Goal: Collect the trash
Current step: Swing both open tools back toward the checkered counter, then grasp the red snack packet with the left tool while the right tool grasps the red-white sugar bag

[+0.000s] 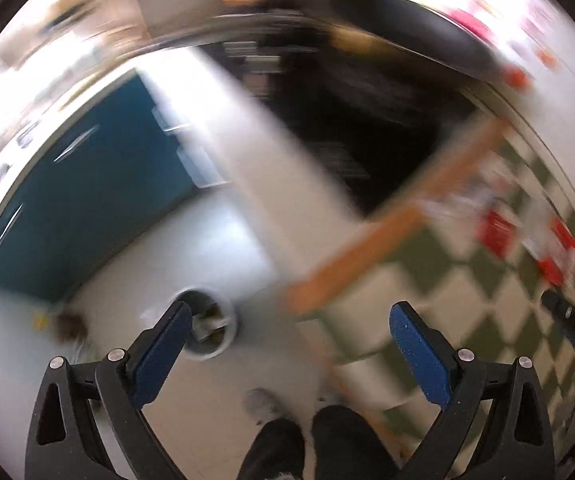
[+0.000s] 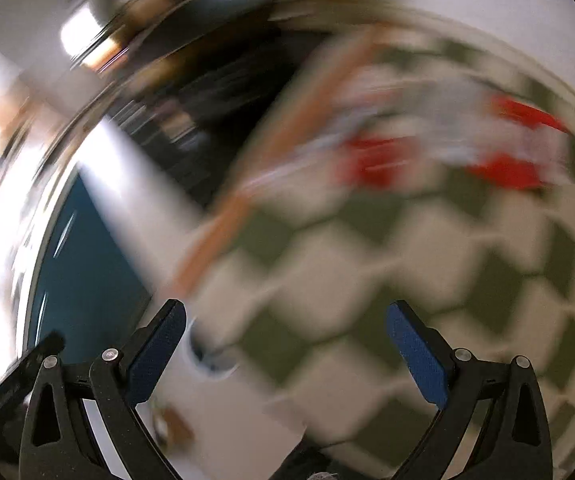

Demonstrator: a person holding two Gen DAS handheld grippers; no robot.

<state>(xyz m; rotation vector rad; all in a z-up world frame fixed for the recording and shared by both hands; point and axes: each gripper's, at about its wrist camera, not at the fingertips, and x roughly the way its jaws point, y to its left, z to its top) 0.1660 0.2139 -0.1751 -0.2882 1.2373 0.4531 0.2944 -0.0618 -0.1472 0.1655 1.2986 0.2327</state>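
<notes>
While both views are blurry, the red-and-white trash (image 2: pixel 447 148) lies ahead of the wide-open right gripper (image 2: pixel 285 344) — nearer than the left gripper (image 1: pixel 289 344), also wide and empty.

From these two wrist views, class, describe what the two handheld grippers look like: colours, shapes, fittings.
The left gripper and right gripper look alike: two black plastic fingers each, with triangular cut-outs in the frame, silver round rivets at the joints, and flat blue textured pads on the inner faces. No cables or markings are visible.
</notes>
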